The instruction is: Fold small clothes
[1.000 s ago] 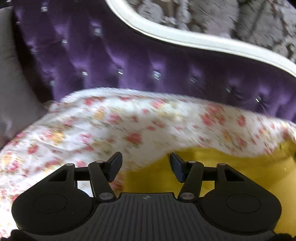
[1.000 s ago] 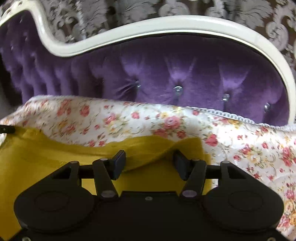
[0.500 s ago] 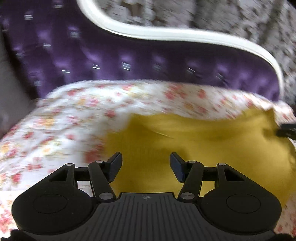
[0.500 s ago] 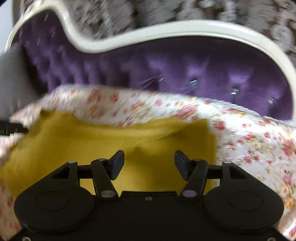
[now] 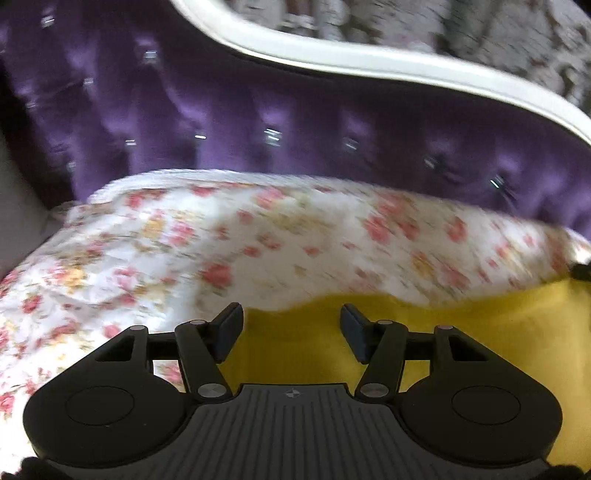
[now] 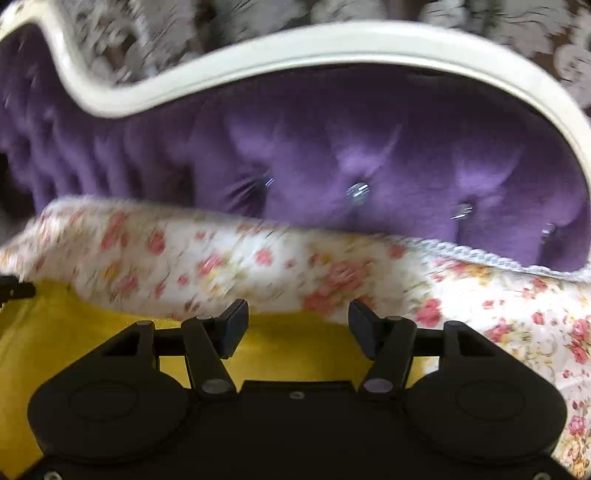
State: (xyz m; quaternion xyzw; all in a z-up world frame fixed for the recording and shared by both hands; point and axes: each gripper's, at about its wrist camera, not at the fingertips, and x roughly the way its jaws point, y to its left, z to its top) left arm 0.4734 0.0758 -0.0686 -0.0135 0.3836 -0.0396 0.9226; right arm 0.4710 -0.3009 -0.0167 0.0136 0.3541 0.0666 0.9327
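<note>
The left gripper point(image 5: 291, 328) and right gripper point(image 6: 298, 326) were black, with round-lobed bodies, silver pivot pins and dark pads

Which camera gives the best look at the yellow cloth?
The left wrist view: the yellow cloth spreads broadly to the right there. The right wrist view shows only a strip of it, mostly hidden behind the gripper.

You're in home bedroom: purple tufted headboard point(image 6: 369, 147) far, floral bedsheet point(image 5: 221, 240) near, damask wallpaper point(image 5: 480, 33) behind.

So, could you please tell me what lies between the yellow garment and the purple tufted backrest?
Only the floral sheet lies between the yellow garment and the purple backrest; both wrist views show it.
</note>
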